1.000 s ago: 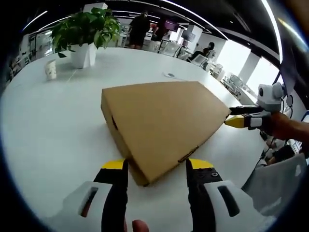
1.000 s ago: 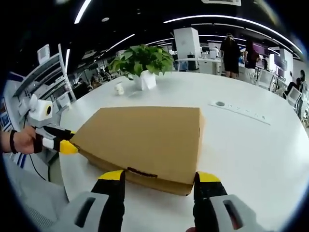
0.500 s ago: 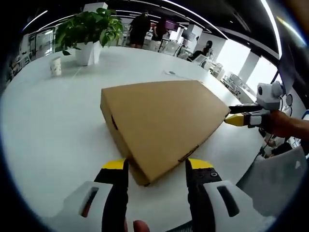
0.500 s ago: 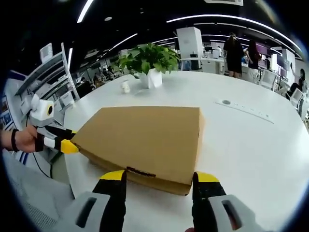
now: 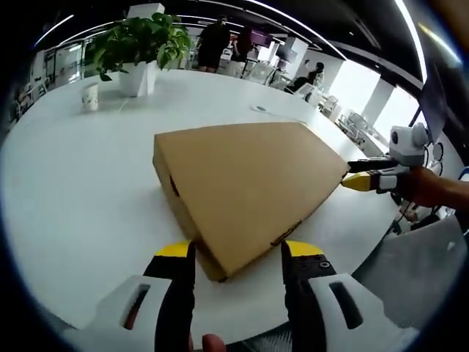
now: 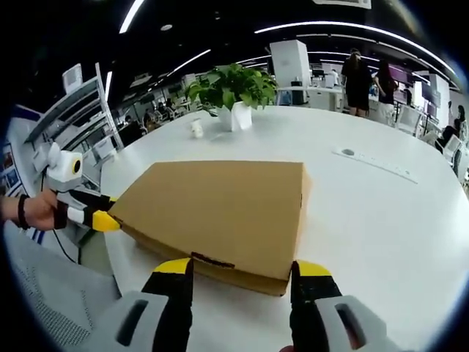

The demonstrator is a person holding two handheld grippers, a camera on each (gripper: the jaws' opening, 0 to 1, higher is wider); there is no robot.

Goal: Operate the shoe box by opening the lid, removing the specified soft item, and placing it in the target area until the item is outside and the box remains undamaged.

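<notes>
The shoe box stays shut at frame centre; both the left gripper and right gripper remain spread wide at its corners, so opening hasn't begun.

Box contents: hidden under the shut lid.
Box near corner: hidden between left gripper jaws.
Right gripper bodies: cut off by bottom edge.
Cup markings: too small to tell.

Closed brown cardboard shoe box on round white table; right gripper jaws spread astride its near edge; left gripper at its left corner.
</notes>
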